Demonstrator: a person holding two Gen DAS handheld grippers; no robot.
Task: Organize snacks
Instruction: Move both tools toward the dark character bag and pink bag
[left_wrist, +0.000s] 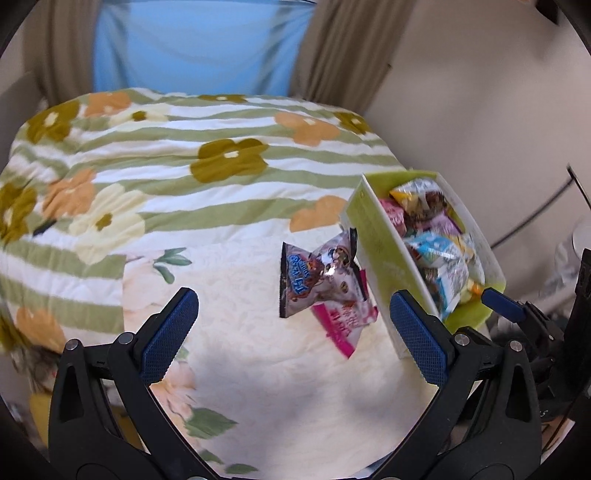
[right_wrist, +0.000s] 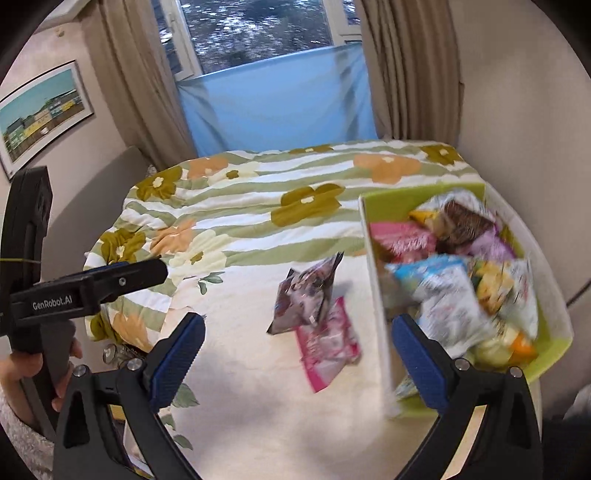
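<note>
Two snack packets lie on the bed (left_wrist: 258, 350) just left of the green box (left_wrist: 373, 236): a dark cookie packet (left_wrist: 317, 277) overlapping a pink packet (left_wrist: 343, 325). The box already holds many snacks, so these two probably go in next. Left gripper (left_wrist: 291, 332) and right gripper (right_wrist: 295, 354) hover with jaws spread, holding nothing.

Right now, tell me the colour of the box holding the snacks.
Lime green with white rims, the snack box shows best in the right wrist view.

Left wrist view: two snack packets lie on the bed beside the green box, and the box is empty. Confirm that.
Not quite. Two snack packets do lie on the bed beside the green box, but the left wrist view shows the box full of snacks.
</note>
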